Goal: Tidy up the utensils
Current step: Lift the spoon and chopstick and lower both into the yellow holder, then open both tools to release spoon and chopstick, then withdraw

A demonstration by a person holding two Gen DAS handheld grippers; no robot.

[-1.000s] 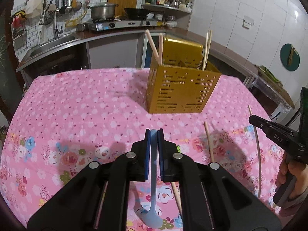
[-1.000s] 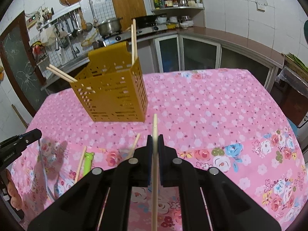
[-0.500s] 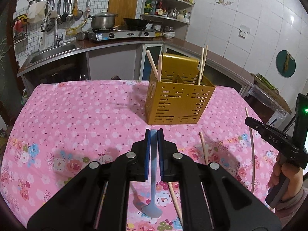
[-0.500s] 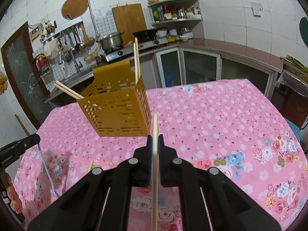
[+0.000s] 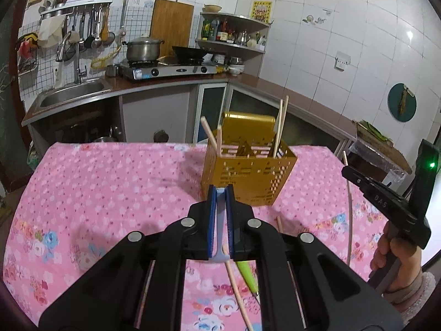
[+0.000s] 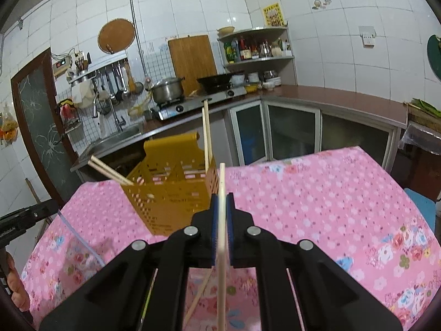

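Covering your surface (image 5: 110,187): a pink floral cloth.
Caddy (image 5: 248,176): gold, upright mid-surface, chopsticks leaning inside.
Your left tongs (image 5: 220,193): clamped on a pale blue utensil (image 5: 220,220), before the caddy.
Your right tongs (image 6: 222,201): clamped on one wooden chopstick (image 6: 222,248).
Loose chopstick (image 5: 237,284): lying beside a green utensil (image 5: 248,274).
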